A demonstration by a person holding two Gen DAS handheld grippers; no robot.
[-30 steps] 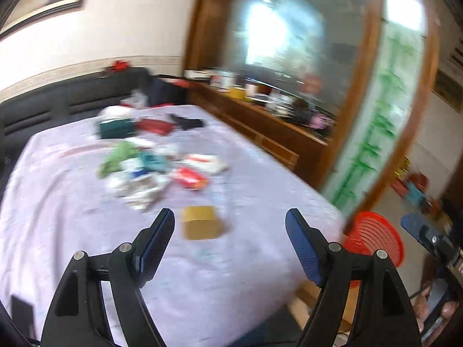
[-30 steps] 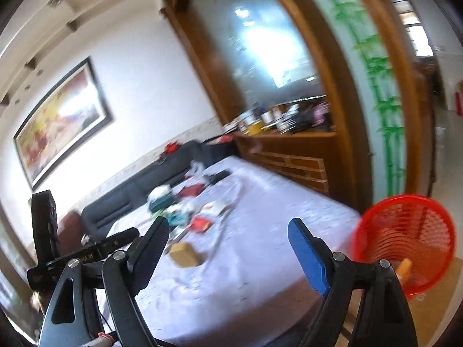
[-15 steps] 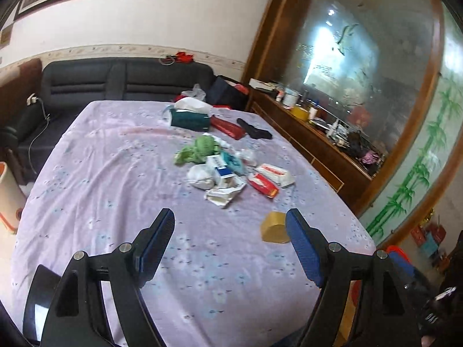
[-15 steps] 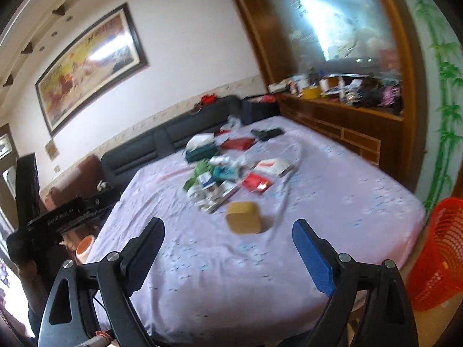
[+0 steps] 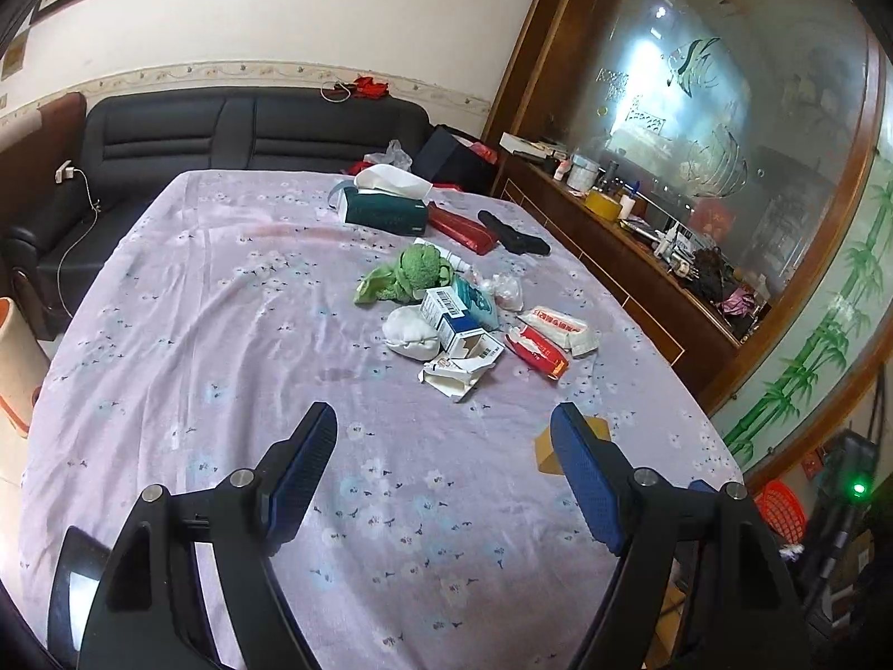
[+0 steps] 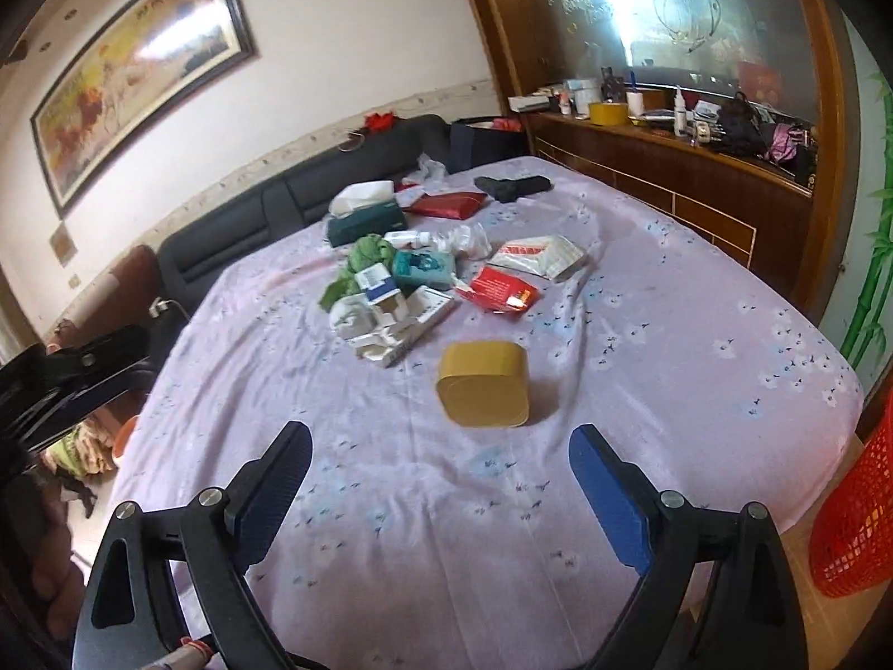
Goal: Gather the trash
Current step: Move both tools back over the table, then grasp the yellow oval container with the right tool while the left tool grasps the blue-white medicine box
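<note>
A heap of trash lies mid-table: white and blue cartons (image 5: 455, 329) (image 6: 390, 301), a red packet (image 5: 536, 354) (image 6: 499, 290), a white-red wrapper (image 5: 561, 326) (image 6: 538, 254), a green rag (image 5: 410, 276) (image 6: 365, 257). A yellow box (image 6: 483, 382) stands nearer, partly hidden behind the right finger in the left wrist view (image 5: 544, 449). My left gripper (image 5: 443, 458) is open and empty above the table's near part. My right gripper (image 6: 441, 472) is open and empty, just short of the yellow box. A red mesh basket (image 6: 854, 519) (image 5: 781, 508) stands on the floor to the right.
The table carries a lilac flowered cloth (image 5: 195, 346) (image 6: 670, 335). A green tissue box (image 5: 385, 209), a red pouch (image 5: 463, 229) and a black object (image 5: 513, 240) lie at its far end. A black sofa (image 5: 223, 128) is behind, a wooden sideboard (image 5: 642, 257) to the right.
Both views have swung from the right side and the basket toward the table, and moved closer. Both grippers stay open and empty.
</note>
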